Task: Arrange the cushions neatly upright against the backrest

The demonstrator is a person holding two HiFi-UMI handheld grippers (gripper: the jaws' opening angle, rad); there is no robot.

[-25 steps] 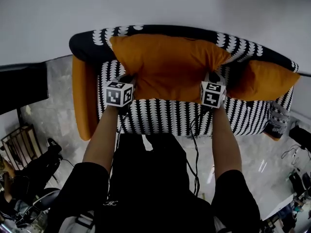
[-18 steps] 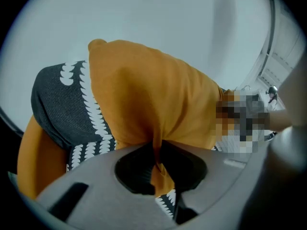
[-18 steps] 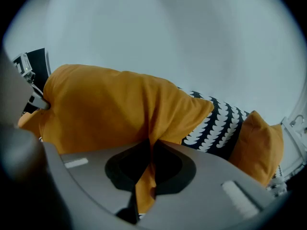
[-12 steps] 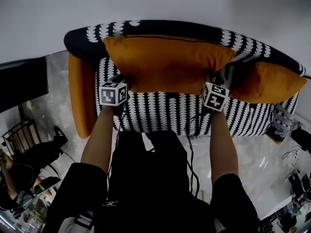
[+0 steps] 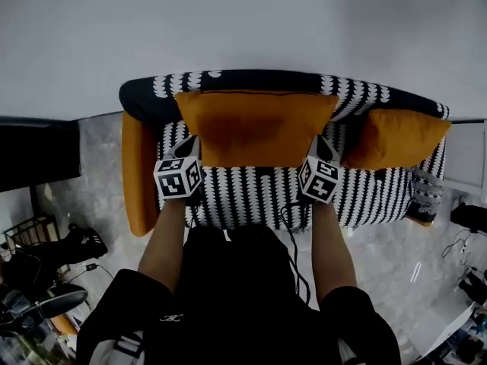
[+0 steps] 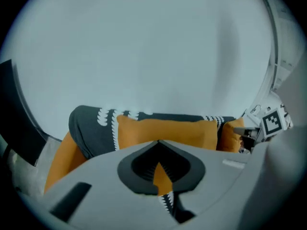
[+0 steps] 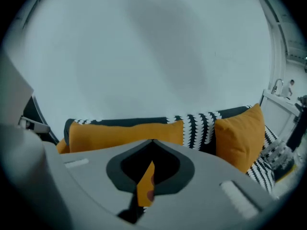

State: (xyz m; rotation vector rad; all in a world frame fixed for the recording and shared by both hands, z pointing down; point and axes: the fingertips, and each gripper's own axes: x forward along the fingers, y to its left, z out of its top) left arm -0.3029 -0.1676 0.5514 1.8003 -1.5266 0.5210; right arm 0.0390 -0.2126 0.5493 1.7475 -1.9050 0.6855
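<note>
A large orange cushion (image 5: 255, 128) stands upright against the black-and-white patterned backrest (image 5: 251, 82) of the sofa, left of middle. A smaller orange cushion (image 5: 399, 137) leans on the backrest at the right end. My left gripper (image 5: 190, 146) sits just off the large cushion's lower left corner and my right gripper (image 5: 323, 147) just off its lower right corner, both above the seat (image 5: 251, 192). Both are shut with nothing held. The left gripper view shows the whole cushion (image 6: 168, 133) beyond the shut left gripper (image 6: 160, 176). The right gripper view shows both cushions (image 7: 124, 135) (image 7: 237, 133) beyond the right gripper (image 7: 146, 181).
An orange armrest (image 5: 138, 173) closes the sofa's left end. A grey knitted item (image 5: 424, 196) lies at the right end. A white wall (image 5: 243, 21) rises behind the sofa. A dark cabinet (image 5: 38, 150) stands at the left, and cables and gear lie on the marble floor (image 5: 388, 242).
The large cushion, held at its lower corners and tilted forward, now stands against the backrest. Both grippers have let it go and drawn back slightly. The view has pulled back from the sofa.
</note>
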